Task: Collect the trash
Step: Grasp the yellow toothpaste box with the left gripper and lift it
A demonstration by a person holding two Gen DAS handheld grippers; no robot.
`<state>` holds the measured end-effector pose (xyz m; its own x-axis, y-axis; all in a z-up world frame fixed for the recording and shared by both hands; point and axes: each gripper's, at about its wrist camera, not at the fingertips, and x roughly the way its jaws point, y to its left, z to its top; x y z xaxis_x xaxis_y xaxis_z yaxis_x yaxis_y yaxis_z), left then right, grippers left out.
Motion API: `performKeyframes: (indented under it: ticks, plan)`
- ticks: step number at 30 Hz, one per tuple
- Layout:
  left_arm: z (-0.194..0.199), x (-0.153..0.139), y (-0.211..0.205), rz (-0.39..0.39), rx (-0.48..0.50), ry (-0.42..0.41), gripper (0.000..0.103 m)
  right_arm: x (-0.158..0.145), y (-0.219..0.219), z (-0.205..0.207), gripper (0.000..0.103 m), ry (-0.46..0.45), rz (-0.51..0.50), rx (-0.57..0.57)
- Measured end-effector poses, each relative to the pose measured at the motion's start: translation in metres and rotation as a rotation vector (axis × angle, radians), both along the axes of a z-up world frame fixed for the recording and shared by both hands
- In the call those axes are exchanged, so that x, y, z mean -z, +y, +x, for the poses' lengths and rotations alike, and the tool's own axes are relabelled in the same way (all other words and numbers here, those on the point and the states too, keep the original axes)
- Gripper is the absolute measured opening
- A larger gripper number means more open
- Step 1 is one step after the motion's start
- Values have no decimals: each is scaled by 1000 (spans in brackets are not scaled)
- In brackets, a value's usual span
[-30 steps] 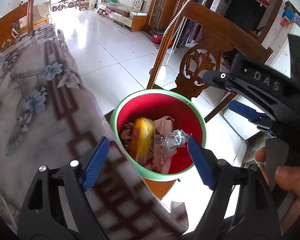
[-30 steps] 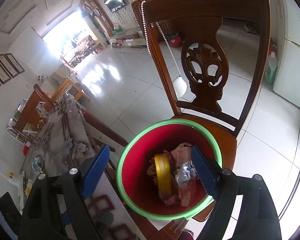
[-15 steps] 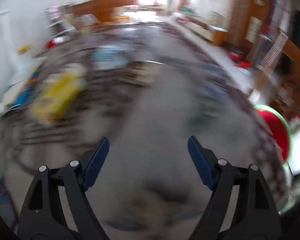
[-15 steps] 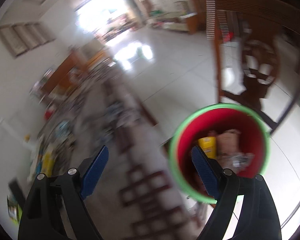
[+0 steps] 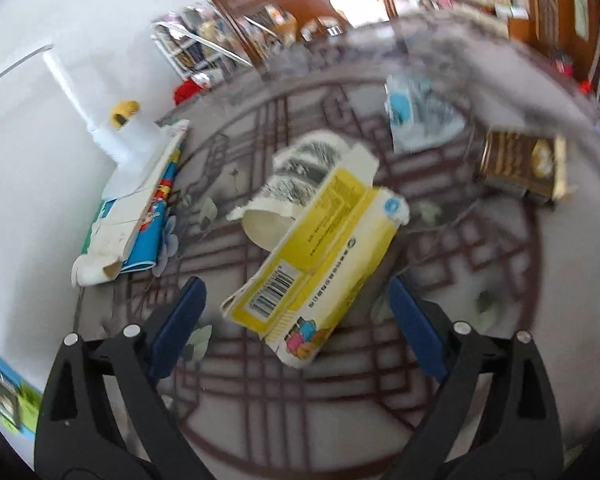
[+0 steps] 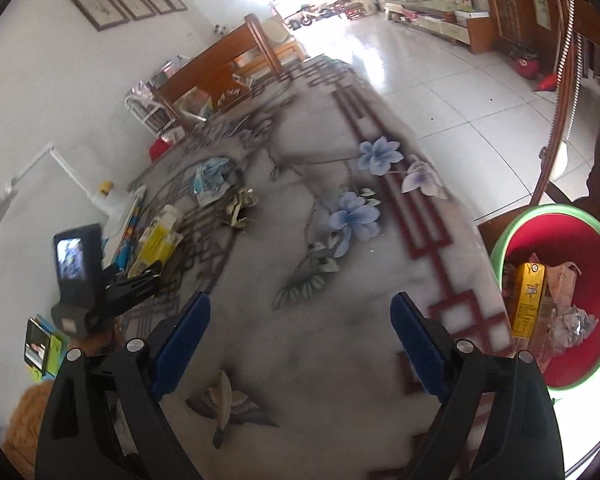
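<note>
A yellow carton (image 5: 320, 256) lies flat on the floral tablecloth (image 5: 480, 360), with a torn white and grey paper cup (image 5: 300, 176) just behind it. My left gripper (image 5: 296, 296) hovers over the carton's near end. Its jaws are opening and the pads are clear of the carton on both sides. My right gripper (image 6: 300, 308) is over bare cloth, jaws opening with nothing between them. The red bin with a green rim (image 6: 540, 210) stands off the table's right edge and holds a yellow carton (image 6: 530, 300) and crumpled wrappers. In the right wrist view, the left gripper (image 6: 140, 276) is at the far left.
A blue and white carton (image 5: 140, 208) lies by the wall at left. A blue-white wrapper (image 5: 412, 116) and a brown-gold box (image 5: 520, 164) lie farther back on the table. A wooden chair (image 6: 564, 80) stands behind the bin, on a tiled floor (image 6: 440, 80).
Both views have swung away from the bin to the tabletop. The left gripper now hangs over the yellow carton, with its jaws wider apart. The right gripper's jaws also stand slightly wider.
</note>
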<state>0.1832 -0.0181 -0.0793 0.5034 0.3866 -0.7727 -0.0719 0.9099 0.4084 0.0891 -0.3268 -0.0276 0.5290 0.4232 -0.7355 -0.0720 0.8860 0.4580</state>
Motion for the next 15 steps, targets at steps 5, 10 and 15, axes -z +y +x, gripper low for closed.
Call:
performKeyframes:
  ticks: [5,10,15]
  plan:
    - [9,12,11,-31,-7,41,83,4,3,3,88,18,-6,7]
    - [-2,4,20,-39,-7,-11,42,8,12,9,88,34,-32,2]
    - [-42,-6,23,-156,26,-24,33,13,26,12,88,48,-73,-27]
